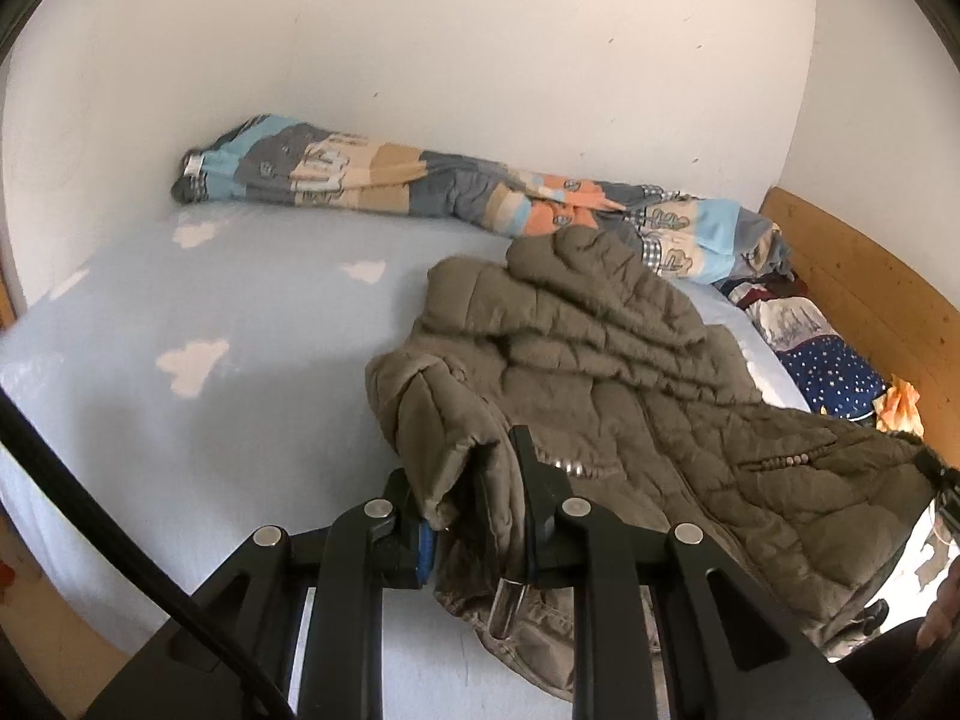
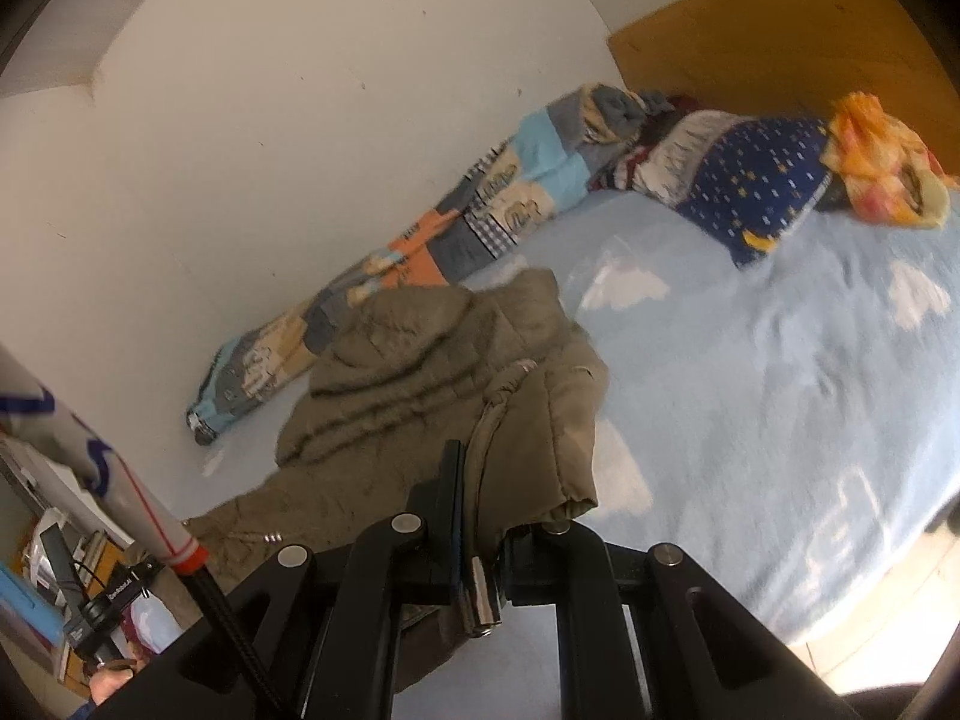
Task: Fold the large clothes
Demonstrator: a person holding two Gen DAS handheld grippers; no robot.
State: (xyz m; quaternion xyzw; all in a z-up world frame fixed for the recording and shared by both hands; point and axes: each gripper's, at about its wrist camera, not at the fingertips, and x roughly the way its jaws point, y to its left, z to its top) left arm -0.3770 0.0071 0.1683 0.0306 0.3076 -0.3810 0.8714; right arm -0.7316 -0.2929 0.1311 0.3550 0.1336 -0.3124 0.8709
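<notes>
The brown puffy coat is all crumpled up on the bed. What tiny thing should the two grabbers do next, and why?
Probably pull gently apart and lay it flat. The left gripper and the right gripper each pinch an edge of the brown coat, which lies bunched in lumpy folds on the blue sheet. Folding likely works better once it is spread smooth.

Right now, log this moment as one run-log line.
step: fold jacket | left gripper: shut on jacket edge | right gripper: shut on jacket edge | jacket: crumpled on bed sheet, unfolded | patchwork duvet: by wall
</notes>
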